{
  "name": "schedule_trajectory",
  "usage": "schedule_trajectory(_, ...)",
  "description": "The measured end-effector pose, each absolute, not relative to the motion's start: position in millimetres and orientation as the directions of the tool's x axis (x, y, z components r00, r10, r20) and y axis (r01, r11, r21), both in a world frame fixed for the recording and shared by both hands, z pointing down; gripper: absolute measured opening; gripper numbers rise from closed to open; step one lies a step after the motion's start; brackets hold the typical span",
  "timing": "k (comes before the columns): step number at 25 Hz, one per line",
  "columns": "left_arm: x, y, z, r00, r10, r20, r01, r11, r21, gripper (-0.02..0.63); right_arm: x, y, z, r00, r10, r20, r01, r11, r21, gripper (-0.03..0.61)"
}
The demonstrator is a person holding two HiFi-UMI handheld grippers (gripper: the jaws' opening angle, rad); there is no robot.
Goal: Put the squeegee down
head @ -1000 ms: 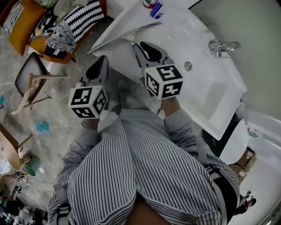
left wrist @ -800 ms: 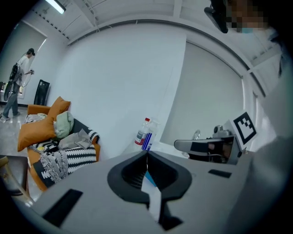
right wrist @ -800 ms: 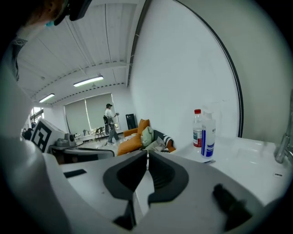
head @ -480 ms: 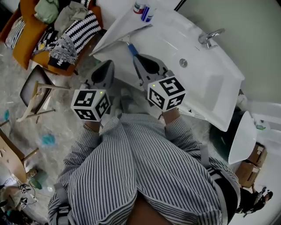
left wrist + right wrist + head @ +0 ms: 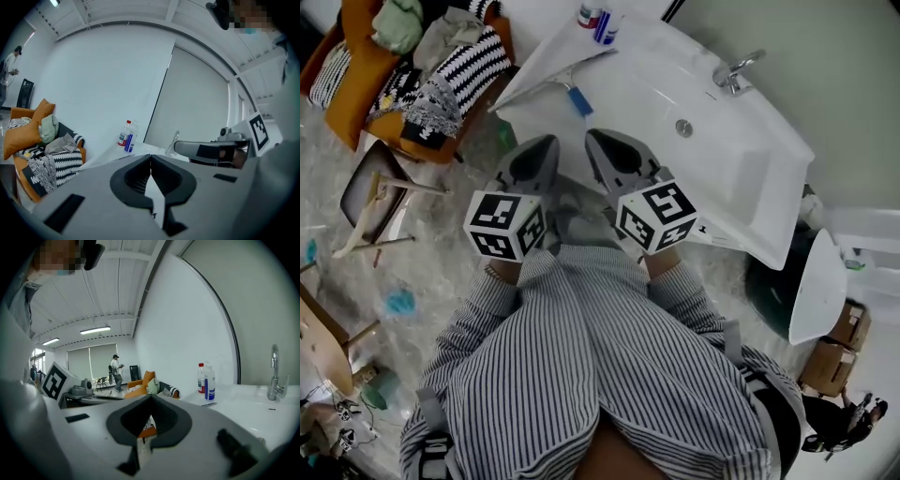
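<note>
Left gripper [image 5: 547, 142]: jaws clenched tip to tip, nothing between them, confirmed in the left gripper view [image 5: 151, 158]. Right gripper [image 5: 593, 136]: jaws likewise pressed together and empty, confirmed in the right gripper view [image 5: 150, 397]. The two grippers are held side by side, close together but not touching. Squeegee [image 5: 565, 82]: released, lying flat on the near corner of the white sink [image 5: 712, 178], just ahead of both sets of tips and clear of them; its blue handle points back toward the right gripper. Two bottles [image 5: 600, 16] stand beyond the squeegee. Faucet [image 5: 731, 73]: ahead and to the right of the right gripper. Orange sofa [image 5: 352, 89] with cushions: off to the left of the left gripper.
</note>
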State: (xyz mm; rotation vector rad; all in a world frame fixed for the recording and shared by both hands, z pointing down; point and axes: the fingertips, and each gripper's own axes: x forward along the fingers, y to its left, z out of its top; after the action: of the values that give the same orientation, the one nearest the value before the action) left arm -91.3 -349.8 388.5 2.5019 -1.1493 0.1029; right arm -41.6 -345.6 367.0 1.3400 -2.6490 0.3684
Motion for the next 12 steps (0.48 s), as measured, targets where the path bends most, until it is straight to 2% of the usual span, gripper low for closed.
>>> schedule_trajectory(6,-80,-346,384,0.674,-0.708,0.211,-0.735,-0.61,0.296,0.014,-36,-348,375,-0.574,-0.774,0.267,-0.817,0.564,-0.119,0.014)
schedule_trajectory(12,-73,-351,376,0.66,-0.72,0.212,-0.747,-0.602,0.282,0.014,-33,-355,362,-0.605,-0.759,0.239,-0.793,0.6,-0.104,0.014)
